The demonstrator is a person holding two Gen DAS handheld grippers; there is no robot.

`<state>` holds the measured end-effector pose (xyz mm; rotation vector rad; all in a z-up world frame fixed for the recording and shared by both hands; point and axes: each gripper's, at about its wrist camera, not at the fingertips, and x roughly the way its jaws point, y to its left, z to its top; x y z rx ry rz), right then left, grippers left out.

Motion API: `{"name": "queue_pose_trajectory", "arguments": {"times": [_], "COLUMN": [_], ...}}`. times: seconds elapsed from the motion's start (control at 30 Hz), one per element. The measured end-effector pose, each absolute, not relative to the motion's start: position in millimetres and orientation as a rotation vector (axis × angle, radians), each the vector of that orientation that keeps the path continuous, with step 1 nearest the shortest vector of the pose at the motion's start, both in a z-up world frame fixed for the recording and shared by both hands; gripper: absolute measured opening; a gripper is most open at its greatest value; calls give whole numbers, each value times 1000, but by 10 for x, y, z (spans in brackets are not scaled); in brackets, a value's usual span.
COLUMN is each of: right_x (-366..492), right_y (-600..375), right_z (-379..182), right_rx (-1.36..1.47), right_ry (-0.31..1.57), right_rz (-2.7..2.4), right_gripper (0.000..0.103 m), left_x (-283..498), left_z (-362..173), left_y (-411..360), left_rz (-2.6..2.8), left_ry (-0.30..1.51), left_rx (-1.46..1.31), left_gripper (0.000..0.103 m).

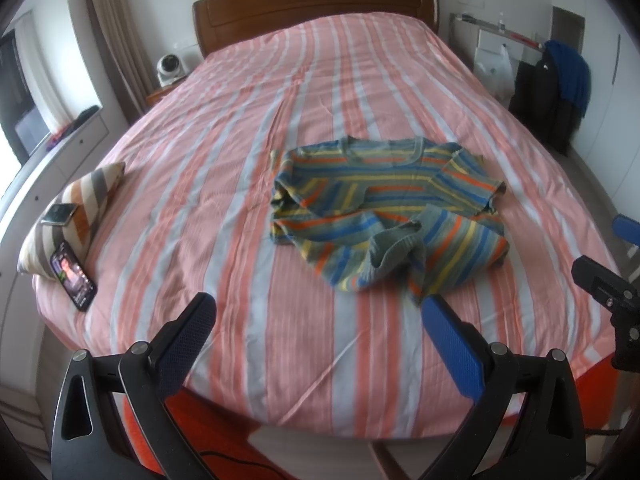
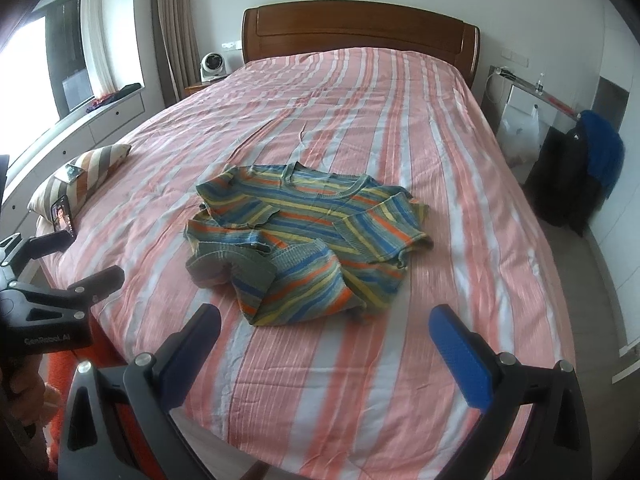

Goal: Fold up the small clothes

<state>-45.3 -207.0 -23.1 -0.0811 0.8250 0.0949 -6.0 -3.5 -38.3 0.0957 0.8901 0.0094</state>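
A small striped knit sweater [image 1: 384, 208], in blue, orange, yellow and grey-green, lies crumpled on the pink-and-white striped bed [image 1: 248, 184]. Its collar faces the headboard and its near part is bunched up. It also shows in the right wrist view [image 2: 304, 236]. My left gripper [image 1: 320, 308] is open and empty above the bed's near edge, short of the sweater. My right gripper [image 2: 324, 316] is open and empty, just short of the sweater's near hem. The right gripper's body shows at the right edge of the left wrist view [image 1: 612, 292], and the left gripper's body at the left edge of the right wrist view [image 2: 48, 304].
A striped cushion [image 1: 76, 208] lies at the bed's left edge with a small device on it and a lit phone [image 1: 74, 276] leaning against it. A wooden headboard [image 1: 316, 4] is at the far end. A chair with dark and blue clothes [image 1: 560, 92] stands right of the bed.
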Motion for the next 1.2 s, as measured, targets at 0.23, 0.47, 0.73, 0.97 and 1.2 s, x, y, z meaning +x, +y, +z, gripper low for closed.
{"name": "queue_pose_trajectory", "arguments": {"times": [0.23, 0.47, 0.73, 0.97, 1.2], "right_x": [-443, -431, -427, -442, -436], "right_y": [-2110, -2109, -2104, -2109, -2141], "right_z": [-262, -289, -311, -305, -318], "right_rx": [-71, -80, -95, -143, -165], "right_ry": [832, 834, 835, 818, 817], "right_rz": [81, 64, 39, -13, -44], "right_gripper": [102, 102, 102, 102, 102], "left_x": [-66, -73, -83, -83, -97], "left_z": [-402, -432, -458, -458, -470], "left_y": [-34, -17, -1, 0, -24], "left_rz": [14, 18, 23, 22, 22], "left_ry": [889, 892, 893, 895, 898], "left_rx": [101, 105, 114, 116, 128], "left_gripper": [103, 103, 103, 103, 103]}}
